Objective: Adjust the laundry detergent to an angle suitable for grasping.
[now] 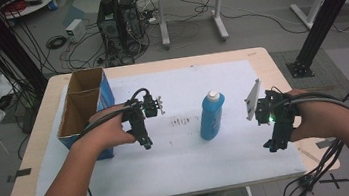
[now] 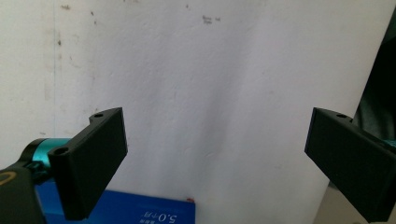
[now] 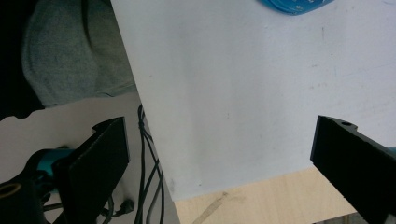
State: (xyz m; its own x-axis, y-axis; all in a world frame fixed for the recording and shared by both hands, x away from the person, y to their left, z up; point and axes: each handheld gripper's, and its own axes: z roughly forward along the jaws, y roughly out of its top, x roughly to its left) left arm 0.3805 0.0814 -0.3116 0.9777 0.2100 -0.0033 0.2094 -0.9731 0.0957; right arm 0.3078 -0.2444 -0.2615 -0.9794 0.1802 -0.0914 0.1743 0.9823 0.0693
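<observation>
Blue bottle (image 1: 212, 115) with white cap, upright mid-table on white sheet (image 1: 184, 152); open cardboard box (image 1: 84, 106) at left edge.

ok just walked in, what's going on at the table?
A person holds a gripper in each hand over a white sheet on the table. The left gripper hovers beside an open cardboard box, the right gripper near the table's right edge. Both have their fingers wide apart and hold nothing. A blue bottle with a white cap stands upright between them, untouched.
</observation>
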